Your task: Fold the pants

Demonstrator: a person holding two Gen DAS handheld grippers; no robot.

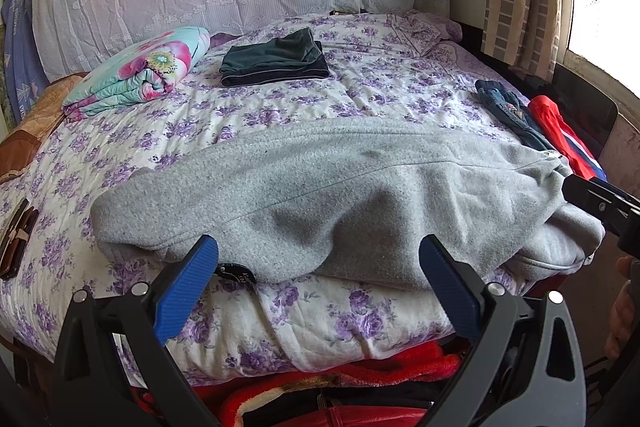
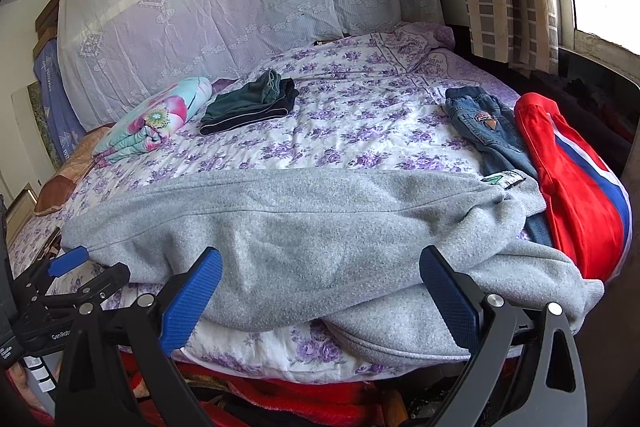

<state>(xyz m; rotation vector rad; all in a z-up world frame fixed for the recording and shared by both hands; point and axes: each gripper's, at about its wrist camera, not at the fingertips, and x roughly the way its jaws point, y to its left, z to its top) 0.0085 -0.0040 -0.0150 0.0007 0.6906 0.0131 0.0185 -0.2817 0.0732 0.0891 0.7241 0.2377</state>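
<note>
The gray pants (image 1: pixel 340 195) lie lengthwise along the bed's (image 1: pixel 360 95) near edge, just ahead of both open-jawed, empty grippers: left gripper (image 1: pixel 318 291), right gripper (image 2: pixel 320 301).

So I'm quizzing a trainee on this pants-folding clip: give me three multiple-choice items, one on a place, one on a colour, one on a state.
1. Where do the grey pants lie?
A. Across the near edge of the bed
B. Against the headboard
C. On the floor

2. What colour is the folded garment far back on the floral bedspread?
A. Yellow
B. Dark green
C. White

3. How do the left gripper and right gripper stand?
A. Both shut on cloth
B. One shut
C. Both open

Answers: 1 A, they stretch sideways just ahead of both grippers. 2 B, dark green with a darker hem. 3 C, the blue fingers stand wide apart, holding nothing.
</note>
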